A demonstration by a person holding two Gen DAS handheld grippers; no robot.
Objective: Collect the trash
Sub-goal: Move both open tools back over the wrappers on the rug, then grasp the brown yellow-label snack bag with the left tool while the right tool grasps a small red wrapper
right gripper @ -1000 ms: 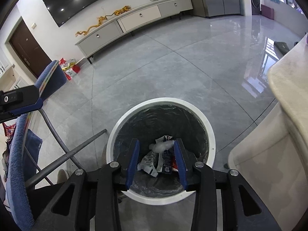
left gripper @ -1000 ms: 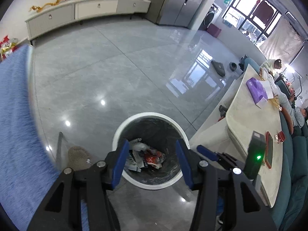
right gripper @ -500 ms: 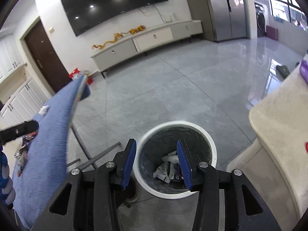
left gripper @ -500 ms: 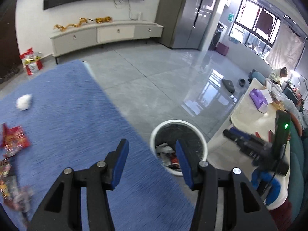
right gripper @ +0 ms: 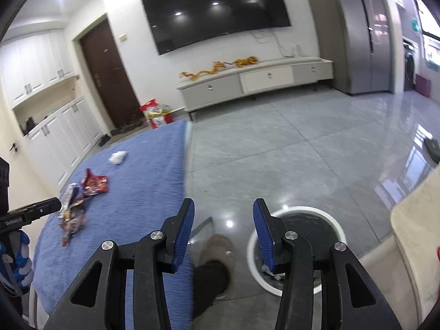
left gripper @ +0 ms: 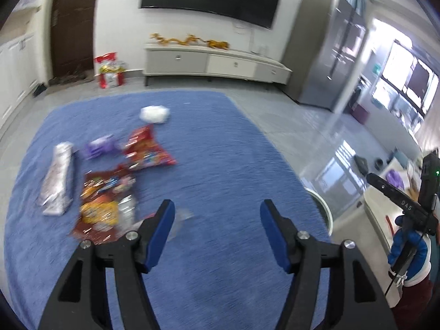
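Left gripper (left gripper: 217, 221): jaws opening wide, nothing between them, over the blue cloth (left gripper: 220, 165). Wrapper pile (left gripper: 107, 200) just ahead to its left; silver foil packet (left gripper: 57, 178) beyond, long axis running away from the tool; red snack wrapper (left gripper: 145, 151), purple wrapper (left gripper: 99, 147) and white crumpled tissue (left gripper: 154, 115) farther off. Right gripper (right gripper: 222, 225): partly open, empty, above floor beside the trash bin (right gripper: 297, 247). Left hand judged nearer the litter; reach ahead-left likely.

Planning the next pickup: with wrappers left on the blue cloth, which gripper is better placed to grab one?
Left. The left gripper faces the wrappers on the blue cloth, empty, jaws opening. The right gripper, also empty, points at the floor beside the bin.
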